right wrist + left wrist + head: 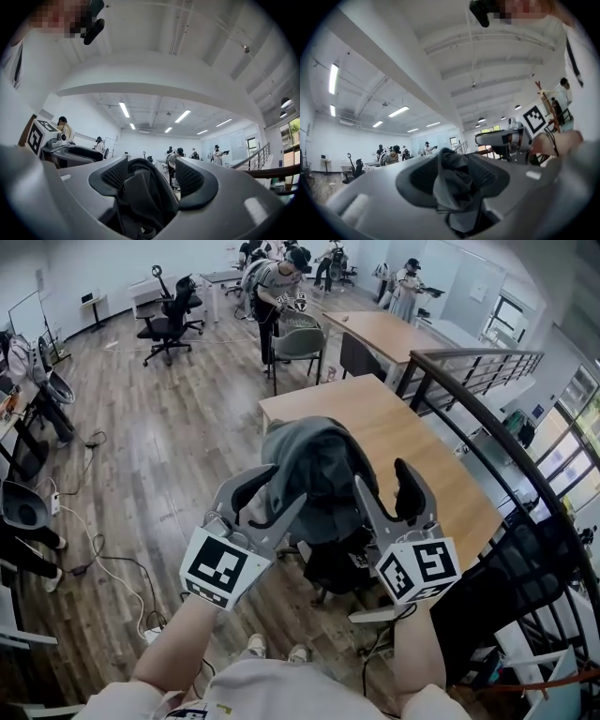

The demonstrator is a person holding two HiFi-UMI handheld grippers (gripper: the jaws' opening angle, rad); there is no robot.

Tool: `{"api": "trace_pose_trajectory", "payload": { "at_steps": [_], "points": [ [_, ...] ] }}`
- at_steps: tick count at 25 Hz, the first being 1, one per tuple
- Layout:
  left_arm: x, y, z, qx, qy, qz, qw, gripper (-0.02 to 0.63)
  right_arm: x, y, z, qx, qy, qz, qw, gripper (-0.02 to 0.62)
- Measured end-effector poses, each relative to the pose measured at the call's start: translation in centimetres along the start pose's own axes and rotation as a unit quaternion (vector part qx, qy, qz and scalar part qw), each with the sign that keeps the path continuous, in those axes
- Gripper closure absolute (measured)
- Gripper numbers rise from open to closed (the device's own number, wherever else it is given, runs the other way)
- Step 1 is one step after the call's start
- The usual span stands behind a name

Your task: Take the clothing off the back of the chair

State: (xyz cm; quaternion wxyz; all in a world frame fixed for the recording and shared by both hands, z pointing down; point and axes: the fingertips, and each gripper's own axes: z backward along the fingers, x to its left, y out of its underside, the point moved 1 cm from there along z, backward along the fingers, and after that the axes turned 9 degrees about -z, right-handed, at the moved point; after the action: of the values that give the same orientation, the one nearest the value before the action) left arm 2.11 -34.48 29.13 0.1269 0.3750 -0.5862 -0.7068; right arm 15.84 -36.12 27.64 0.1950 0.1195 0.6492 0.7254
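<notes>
While grey clothing (309, 465) is seen draped over back of black chair (333, 563), at near edge of wooden surface (422, 465), removal is judged not yet done; grasp and lift-off left. Left claw (286, 486) held roughly half open, clothing seen in gap, not pinched. Right claw (382, 476) likewise parted at clothing's right side, clothing between jaws, no grip shown.
</notes>
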Motion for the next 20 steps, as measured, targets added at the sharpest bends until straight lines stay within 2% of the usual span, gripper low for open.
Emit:
{"api": "trace_pose_trajectory", "payload": {
  "at_steps": [3, 7, 11, 14, 18, 20],
  "points": [
    [-0.8, 1.7, -1.2, 0.01, 0.025, 0.009, 0.9996, 0.362, -0.6, 2.0, -1.5, 0.027, -0.021, 0.001, 0.999, 0.212],
    [-1.6, 4.9, -2.6, 0.035, 0.041, 0.011, 0.9985, 0.327, -1.6, 5.9, -3.4, 0.073, -0.036, 0.001, 0.997, 0.156],
    [-2.5, 7.4, -3.7, 0.06, 0.057, 0.038, 0.9958, 0.317, -2.8, 9.0, -4.0, 0.103, -0.037, -0.025, 0.994, 0.143],
    [-2.8, 9.1, -4.4, 0.077, 0.055, 0.026, 0.9952, 0.314, -3.4, 11.0, -4.2, 0.12, -0.039, -0.036, 0.991, 0.138],
    [-3.8, 10.8, -5.3, 0.087, 0.071, 0.027, 0.9933, 0.266, -3.5, 12.7, -4.9, 0.148, -0.051, -0.032, 0.987, 0.137],
    [-3.9, 11.5, -5.7, 0.088, 0.069, 0.026, 0.9934, 0.261, -3.5, 13.2, -5.5, 0.159, -0.058, -0.026, 0.985, 0.137]
  ]
}}
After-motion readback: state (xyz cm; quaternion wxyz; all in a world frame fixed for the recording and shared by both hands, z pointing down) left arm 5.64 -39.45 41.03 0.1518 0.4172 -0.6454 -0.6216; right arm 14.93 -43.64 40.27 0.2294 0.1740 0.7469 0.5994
